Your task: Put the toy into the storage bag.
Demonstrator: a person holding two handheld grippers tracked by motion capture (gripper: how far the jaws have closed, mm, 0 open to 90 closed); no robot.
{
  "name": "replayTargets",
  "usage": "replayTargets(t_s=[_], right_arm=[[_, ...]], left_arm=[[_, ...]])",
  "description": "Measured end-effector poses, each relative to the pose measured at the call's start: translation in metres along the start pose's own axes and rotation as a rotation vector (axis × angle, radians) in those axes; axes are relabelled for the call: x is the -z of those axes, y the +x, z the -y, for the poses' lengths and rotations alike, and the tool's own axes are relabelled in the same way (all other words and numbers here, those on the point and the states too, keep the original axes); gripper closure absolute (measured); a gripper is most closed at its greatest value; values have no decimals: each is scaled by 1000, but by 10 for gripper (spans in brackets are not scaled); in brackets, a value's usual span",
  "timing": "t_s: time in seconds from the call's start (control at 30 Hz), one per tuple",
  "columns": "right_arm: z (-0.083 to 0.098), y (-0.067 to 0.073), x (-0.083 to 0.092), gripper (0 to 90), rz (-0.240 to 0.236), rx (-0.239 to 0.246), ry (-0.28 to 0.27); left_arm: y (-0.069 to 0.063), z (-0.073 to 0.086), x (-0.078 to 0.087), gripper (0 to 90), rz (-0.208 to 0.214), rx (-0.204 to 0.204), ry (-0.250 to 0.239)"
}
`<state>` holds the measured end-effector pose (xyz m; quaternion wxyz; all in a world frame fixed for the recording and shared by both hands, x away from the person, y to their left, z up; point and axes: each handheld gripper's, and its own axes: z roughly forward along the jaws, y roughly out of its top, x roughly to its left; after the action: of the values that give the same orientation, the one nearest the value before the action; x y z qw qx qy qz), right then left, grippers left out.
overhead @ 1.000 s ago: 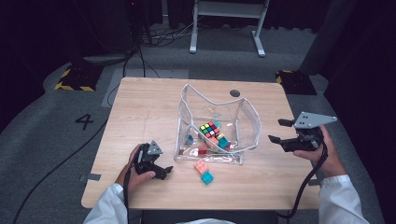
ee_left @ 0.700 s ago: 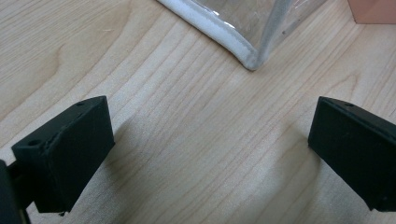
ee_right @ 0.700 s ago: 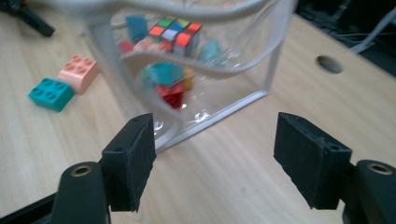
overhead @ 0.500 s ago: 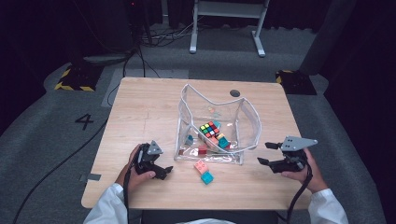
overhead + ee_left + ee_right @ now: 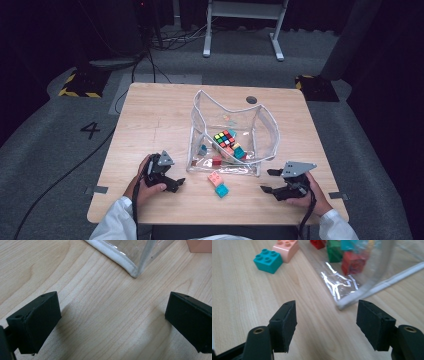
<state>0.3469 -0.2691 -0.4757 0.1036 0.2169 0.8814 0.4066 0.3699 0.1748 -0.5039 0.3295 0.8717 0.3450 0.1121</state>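
A clear plastic bag (image 5: 270, 122) stands open mid-table, holding a colour cube (image 5: 224, 138) and several small bricks. A pink brick (image 5: 215, 178) and a teal brick (image 5: 222, 190) lie on the wood just in front of it. My left gripper (image 5: 176, 181) rests low on the table to the bag's front left, open, with bare wood between its jaws (image 5: 110, 320) and the bag's corner (image 5: 132, 271) ahead. My right gripper (image 5: 266, 181) sits at the bag's front right, open. Its jaws have just been closing a little around nothing (image 5: 327, 325). It faces the teal brick (image 5: 267, 260), pink brick (image 5: 286, 248) and bag corner (image 5: 362, 293).
The wooden table (image 5: 150, 120) has a round cable hole (image 5: 251, 100) behind the bag. Its front edge runs close to both hands. Dark floor surrounds it, with a metal stand (image 5: 240, 30) behind and cables to the left.
The right hand has come down from beside the bag to just above the table and nearer the front edge, its jaws slightly narrower. The left hand has stayed put.
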Motion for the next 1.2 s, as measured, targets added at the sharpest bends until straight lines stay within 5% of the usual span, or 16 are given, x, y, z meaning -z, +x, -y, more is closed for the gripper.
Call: replayTargets(t_s=[0.33, 0.8, 1.1, 1.13, 1.2], right_arm=[[-3, 23, -28, 333, -63, 31, 7], [-29, 59, -75, 335, -105, 91, 28], [-41, 69, -90, 347, -85, 71, 21], [-43, 72, -90, 343, -76, 28, 40], [-45, 72, -93, 341, -65, 27, 43]], left_arm=[[0, 0, 0, 3, 0, 0, 0], [0, 0, 0, 3, 0, 0, 1], [0, 0, 0, 3, 1, 0, 1], [0, 0, 0, 3, 0, -1, 2], [0, 0, 0, 3, 0, -1, 1]])
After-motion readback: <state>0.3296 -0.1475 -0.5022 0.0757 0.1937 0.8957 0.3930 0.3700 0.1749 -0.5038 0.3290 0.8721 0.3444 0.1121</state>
